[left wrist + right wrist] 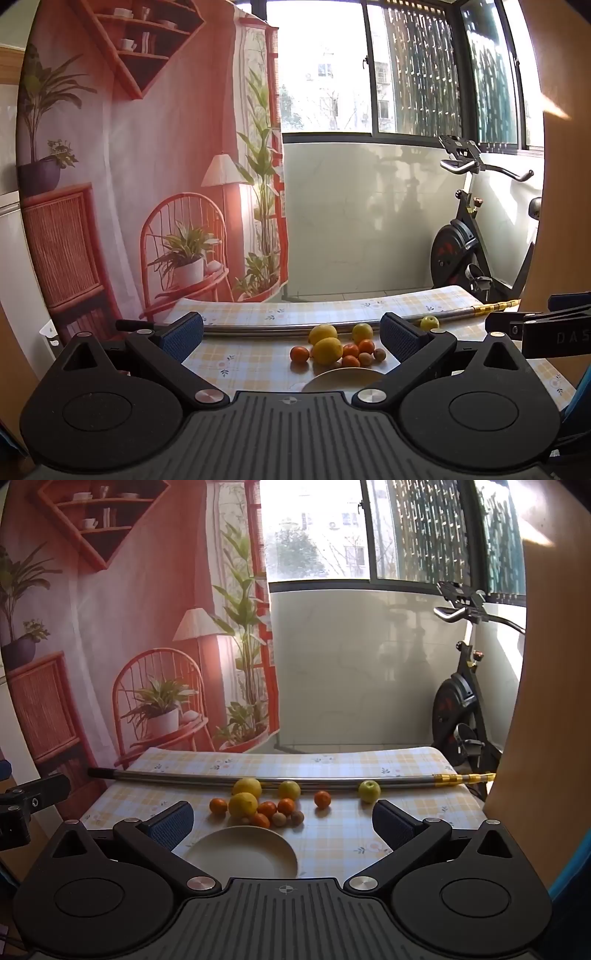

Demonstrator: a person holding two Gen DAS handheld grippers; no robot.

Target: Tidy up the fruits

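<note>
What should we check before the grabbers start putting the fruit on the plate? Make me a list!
1. Left gripper open with nothing in it: ok.
2. Right gripper open with nothing in it: ok.
3. Plate has nothing on it, ready for fruit: ok.
4. Fruit within view: the lemons, small oranges and little brown fruits sit bunched just past the plate: ok.
5. Strays spotted: one orange and the green apple lie apart to the right: ok.
6. Metal pole lies behind the fruit, touching or not: cannot tell.
</note>
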